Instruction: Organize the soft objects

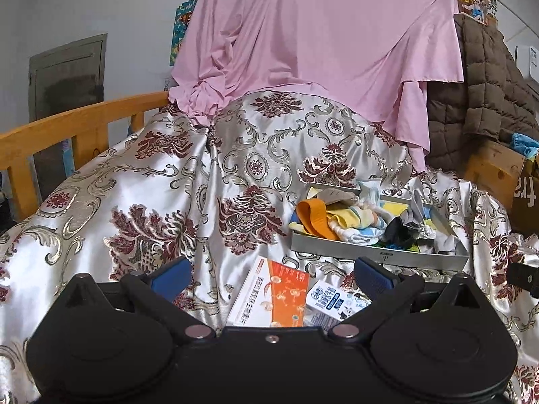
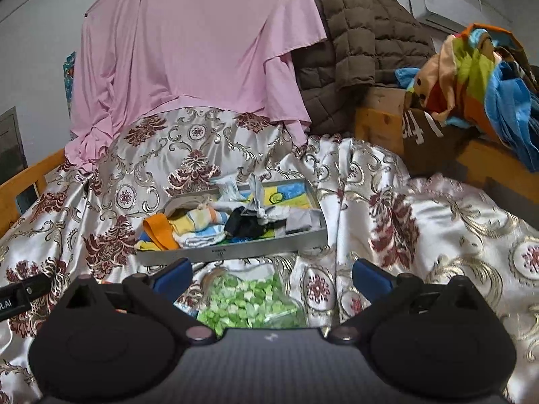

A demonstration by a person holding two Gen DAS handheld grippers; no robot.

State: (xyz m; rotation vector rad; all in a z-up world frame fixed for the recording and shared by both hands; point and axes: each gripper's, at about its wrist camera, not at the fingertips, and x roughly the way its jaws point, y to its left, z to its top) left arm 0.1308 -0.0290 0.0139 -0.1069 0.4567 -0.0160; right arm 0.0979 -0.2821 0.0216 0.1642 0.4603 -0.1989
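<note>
A grey metal tray point(image 1: 377, 249) point(image 2: 235, 251) sits on a satin floral bedspread and holds a jumble of socks and small cloths: an orange piece point(image 1: 315, 217) point(image 2: 158, 230), striped pale socks point(image 1: 362, 220) point(image 2: 202, 222), a black one point(image 1: 397, 230) point(image 2: 241, 222). My left gripper point(image 1: 271, 277) is open and empty, low over the bedspread, with the tray ahead to its right. My right gripper point(image 2: 271, 276) is open and empty, just in front of the tray's near wall.
Two printed cartons point(image 1: 269, 298) lie under the left gripper. A clear bag of green pieces point(image 2: 249, 301) lies under the right gripper. A pink sheet point(image 1: 313, 37) and brown quilted jacket point(image 2: 357, 33) hang behind. A wooden bed rail point(image 1: 67, 124) runs left; a box of colourful cloth point(image 2: 471, 67) stands right.
</note>
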